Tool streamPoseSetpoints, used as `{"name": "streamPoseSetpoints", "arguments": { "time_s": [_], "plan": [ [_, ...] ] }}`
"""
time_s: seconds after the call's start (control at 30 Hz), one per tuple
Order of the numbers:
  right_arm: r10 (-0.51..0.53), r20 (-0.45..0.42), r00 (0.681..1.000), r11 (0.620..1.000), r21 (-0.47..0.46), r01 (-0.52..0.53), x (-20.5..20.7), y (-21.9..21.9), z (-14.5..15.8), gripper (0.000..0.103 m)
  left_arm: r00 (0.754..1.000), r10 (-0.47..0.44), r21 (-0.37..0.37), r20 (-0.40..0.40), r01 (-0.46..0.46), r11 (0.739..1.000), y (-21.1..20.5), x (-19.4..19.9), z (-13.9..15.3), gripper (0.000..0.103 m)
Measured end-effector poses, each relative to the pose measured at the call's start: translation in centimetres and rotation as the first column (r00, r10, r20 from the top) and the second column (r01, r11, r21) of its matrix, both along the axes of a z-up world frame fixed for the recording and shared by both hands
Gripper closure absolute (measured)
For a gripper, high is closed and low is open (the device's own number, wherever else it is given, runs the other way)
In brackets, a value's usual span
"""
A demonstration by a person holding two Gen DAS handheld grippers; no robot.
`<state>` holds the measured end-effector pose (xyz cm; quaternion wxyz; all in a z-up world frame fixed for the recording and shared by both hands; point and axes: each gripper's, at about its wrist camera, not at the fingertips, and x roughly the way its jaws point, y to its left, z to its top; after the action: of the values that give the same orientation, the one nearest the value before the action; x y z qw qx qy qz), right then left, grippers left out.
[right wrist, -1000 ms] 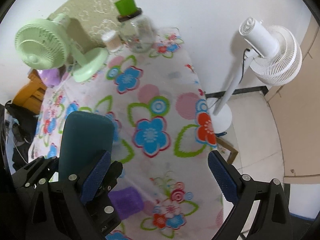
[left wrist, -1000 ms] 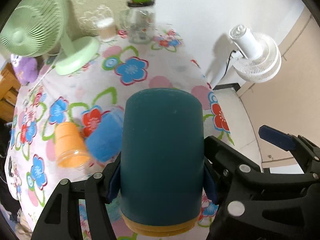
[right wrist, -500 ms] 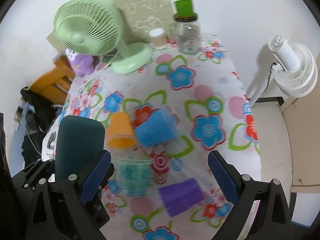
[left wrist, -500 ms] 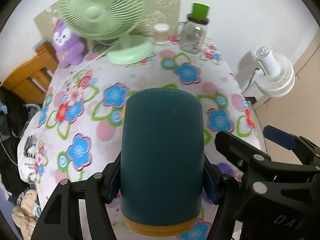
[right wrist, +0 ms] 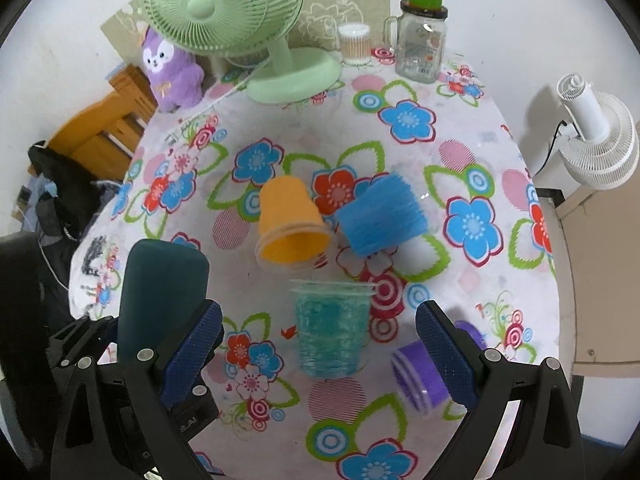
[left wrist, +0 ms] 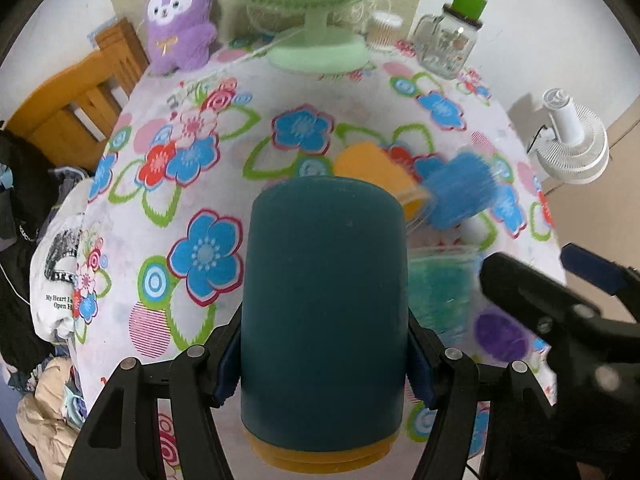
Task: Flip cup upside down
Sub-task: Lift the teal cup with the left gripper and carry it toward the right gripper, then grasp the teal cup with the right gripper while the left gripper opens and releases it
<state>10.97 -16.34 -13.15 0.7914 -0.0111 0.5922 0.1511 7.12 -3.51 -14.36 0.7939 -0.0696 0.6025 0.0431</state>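
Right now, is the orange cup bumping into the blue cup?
Cannot tell. In the right wrist view the orange cup and blue cup lie side by side, nearly meeting, but blur hides whether a gap remains.

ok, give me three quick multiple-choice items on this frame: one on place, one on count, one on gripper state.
1. Where does the glass jar with the green lid stand?
A. far edge of the table, near the green fan
B. beside the purple cup
C. on the floor

2. How many small cups lie or stand loose on the tablecloth?
A. two
B. four
C. six

3. What is the left gripper doing?
A. open, empty
B. shut on the teal cup
C. shut on the orange cup

Answers:
1 A, it stands at the back by the fan.
2 B, orange, blue, green, purple.
3 B, both pads press its sides.
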Motion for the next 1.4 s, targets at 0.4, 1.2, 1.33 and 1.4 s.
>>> {"name": "streamPoseSetpoints", "arguments": {
  "time_s": [0.4, 1.2, 1.33, 1.4],
  "plan": [
    [-0.019, -0.041, 0.999, 0.998, -0.065, 0.017, -0.4, 2.6, -4.0, 0.004, 0.997, -0.047, -0.054, -0.068, 0.043, 0.998, 2.2, -0.2, -6.0, 0.034],
    [-0.022, -0.058, 0.998, 0.993, -0.12, 0.015, -1.1, 5.0, -4.1, 0.004, 0.992, -0.108, -0.146, -0.057, 0.099, 0.984, 3.3, -0.6, -5.7, 0.015],
    [-0.019, -0.051, 0.999, 0.996, -0.084, 0.015, -1.9, 6.4, -2.9, 0.004, 0.996, -0.092, -0.134, -0.018, 0.089, 0.987, 5.4, -1.5, -3.4, 0.015],
    [-0.022, -0.053, 0.998, 0.998, -0.062, 0.018, -2.2, 7.1, -2.7, 0.004, 0.996, -0.091, -0.117, -0.002, 0.09, 0.989, 6.4, -1.7, -2.6, 0.015]
  ]
}}
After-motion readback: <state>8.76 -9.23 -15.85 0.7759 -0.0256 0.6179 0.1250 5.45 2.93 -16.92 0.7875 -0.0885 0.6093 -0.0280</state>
